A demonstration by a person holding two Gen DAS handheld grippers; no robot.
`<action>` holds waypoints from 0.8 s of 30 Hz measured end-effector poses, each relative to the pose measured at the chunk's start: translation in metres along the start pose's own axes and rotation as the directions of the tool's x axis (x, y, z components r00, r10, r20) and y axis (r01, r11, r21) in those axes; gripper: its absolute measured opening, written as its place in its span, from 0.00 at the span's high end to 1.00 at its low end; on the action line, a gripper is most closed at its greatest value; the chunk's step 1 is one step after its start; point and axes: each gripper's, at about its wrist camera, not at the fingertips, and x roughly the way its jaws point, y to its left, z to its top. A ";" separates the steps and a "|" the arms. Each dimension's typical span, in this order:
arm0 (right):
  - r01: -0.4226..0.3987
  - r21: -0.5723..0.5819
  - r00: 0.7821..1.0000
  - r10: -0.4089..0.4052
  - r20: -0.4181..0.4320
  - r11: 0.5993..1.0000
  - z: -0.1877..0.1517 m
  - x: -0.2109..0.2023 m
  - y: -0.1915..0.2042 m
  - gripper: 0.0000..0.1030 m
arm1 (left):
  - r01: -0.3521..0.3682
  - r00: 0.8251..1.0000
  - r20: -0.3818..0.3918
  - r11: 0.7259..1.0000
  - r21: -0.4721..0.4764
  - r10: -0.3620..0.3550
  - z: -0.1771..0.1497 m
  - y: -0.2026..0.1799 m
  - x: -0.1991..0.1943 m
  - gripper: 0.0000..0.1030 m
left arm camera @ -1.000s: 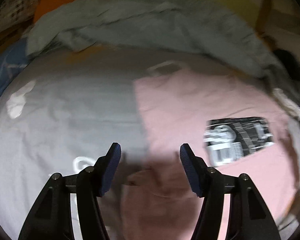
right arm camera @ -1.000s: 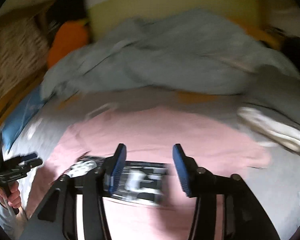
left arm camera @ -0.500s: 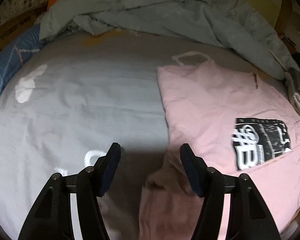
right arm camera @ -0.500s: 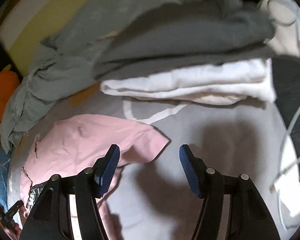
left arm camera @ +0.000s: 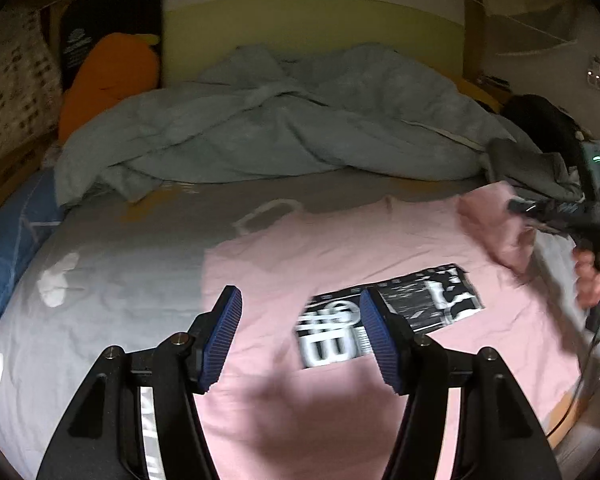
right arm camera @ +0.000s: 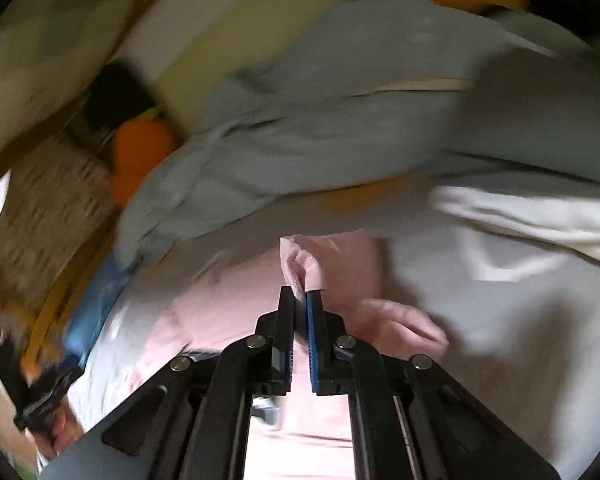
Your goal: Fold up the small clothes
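Spread flat on a bed covered by a pale grey sheet point(left arm camera: 111, 280) lies a small pink cotton T-shirt point(left arm camera: 340, 248) with a black-and-white printed rectangle point(left arm camera: 392, 316) on its chest; it sits toward the bed's right side, with its neckline toward the head of the bed. Seen from the left wrist camera, the left gripper point(left arm camera: 300, 340) hovers above the shirt near the foot edge of the bed, its two blue-padded fingers point(left arm camera: 221, 340) spread wide apart with nothing between them. At the shirt's far right corner, one sleeve point(left arm camera: 496, 228) is lifted and folded over, pinched by the right gripper point(left arm camera: 520, 206), which a bare hand point(left arm camera: 596, 276) holds at the bed's right edge. From the right wrist camera, which is blurred by motion, the right gripper point(right arm camera: 300, 300) has its fingers drawn nearly together, clamping a bunched fold of the pink sleeve point(right arm camera: 312, 268) at its tips. A rumpled grey-blue duvet point(left arm camera: 283, 128) is heaped across the head of the bed, with an orange cushion point(left arm camera: 103, 80) at the far left corner. A blue patterned cloth point(left arm camera: 7, 240) lies along the left edge. Folded white fabric point(right arm camera: 532, 216) and dark grey clothing point(left arm camera: 528, 164) rest near the right edge.
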 end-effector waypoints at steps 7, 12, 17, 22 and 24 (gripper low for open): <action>0.114 0.047 0.980 -0.105 -0.167 0.992 -0.030 0.025 -0.009 0.69 | 0.145 0.988 -0.045 0.989 -0.003 -0.145 0.021 -0.054 0.025 0.41; 0.034 0.072 0.999 -0.031 -0.041 0.997 -0.020 -0.028 -0.016 0.53 | 0.275 0.947 -0.144 0.957 -0.090 -0.286 0.039 -0.097 0.071 0.40; 0.285 -0.007 0.959 -0.285 0.012 0.959 -0.005 -0.034 -0.035 0.61 | 0.300 0.866 -0.332 0.919 -0.255 -0.374 0.051 -0.132 0.159 0.41; 0.274 -0.054 0.959 -0.278 -0.063 0.960 -0.017 0.002 -0.046 0.77 | 0.243 0.849 -0.403 0.930 -0.277 -0.342 0.055 -0.150 0.204 0.46; 0.216 -0.013 0.974 -0.217 -0.062 0.976 -0.017 0.015 -0.049 0.77 | 0.248 0.830 -0.405 0.905 -0.346 -0.383 0.055 -0.146 0.213 0.46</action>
